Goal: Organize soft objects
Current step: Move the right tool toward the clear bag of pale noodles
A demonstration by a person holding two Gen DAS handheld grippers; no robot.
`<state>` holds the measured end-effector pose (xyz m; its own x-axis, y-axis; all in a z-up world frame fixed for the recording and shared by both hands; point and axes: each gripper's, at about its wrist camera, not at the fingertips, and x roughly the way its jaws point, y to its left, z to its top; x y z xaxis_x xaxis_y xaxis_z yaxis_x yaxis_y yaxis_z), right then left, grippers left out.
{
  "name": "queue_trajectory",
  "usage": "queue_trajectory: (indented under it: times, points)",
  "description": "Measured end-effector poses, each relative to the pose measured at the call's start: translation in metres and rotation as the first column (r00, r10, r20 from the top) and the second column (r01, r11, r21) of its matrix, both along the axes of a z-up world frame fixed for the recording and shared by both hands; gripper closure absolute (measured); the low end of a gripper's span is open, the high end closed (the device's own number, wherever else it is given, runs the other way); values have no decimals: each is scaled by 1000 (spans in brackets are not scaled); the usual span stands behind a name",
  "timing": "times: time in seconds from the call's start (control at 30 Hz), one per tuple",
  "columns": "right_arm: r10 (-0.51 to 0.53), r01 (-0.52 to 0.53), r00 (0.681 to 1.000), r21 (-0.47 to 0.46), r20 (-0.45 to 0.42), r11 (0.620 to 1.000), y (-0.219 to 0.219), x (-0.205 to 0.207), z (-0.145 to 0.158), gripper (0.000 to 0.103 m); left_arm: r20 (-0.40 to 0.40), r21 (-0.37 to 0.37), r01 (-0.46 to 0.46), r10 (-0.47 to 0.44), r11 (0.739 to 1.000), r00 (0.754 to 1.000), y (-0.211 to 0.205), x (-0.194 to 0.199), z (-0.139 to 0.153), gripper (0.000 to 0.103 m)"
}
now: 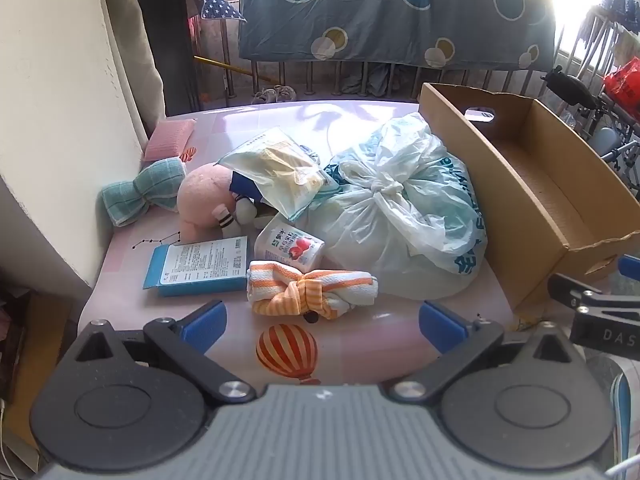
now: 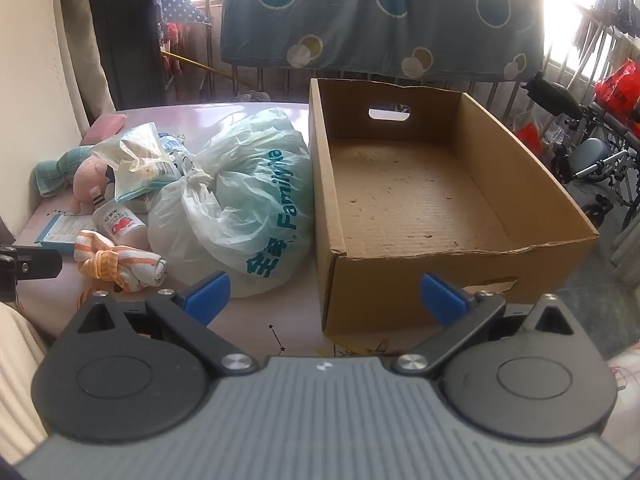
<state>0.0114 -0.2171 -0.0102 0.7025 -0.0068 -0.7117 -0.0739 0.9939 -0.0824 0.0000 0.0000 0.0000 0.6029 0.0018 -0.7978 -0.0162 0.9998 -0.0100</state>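
Pink surface (image 1: 352,344) bearing knotted towel (image 1: 310,290), tied plastic bag (image 2: 240,200) and cardboard box (image 2: 440,200); left hand-held gripper (image 1: 323,326) and right hand-held gripper (image 2: 326,294) both released, grasping nothing.

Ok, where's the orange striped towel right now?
The orange striped towel lies knotted near the table's front edge, just ahead of the open left gripper, between the blue packet and the tied plastic bag.

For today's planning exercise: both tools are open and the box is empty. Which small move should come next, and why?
Probably lower the left tool onto the orange striped knotted towel. It lies nearest, just ahead of the open jaws, nothing rests on it, and the cardboard box is empty.
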Motion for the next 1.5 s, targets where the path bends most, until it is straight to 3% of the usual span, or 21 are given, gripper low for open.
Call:
queue_trajectory:
  times: [1.5]
  points:
    - [-4,4,1000,5,11,1000,3,-2,4,1,8,-4,1,-1,1000,1000,-1,0,0,0]
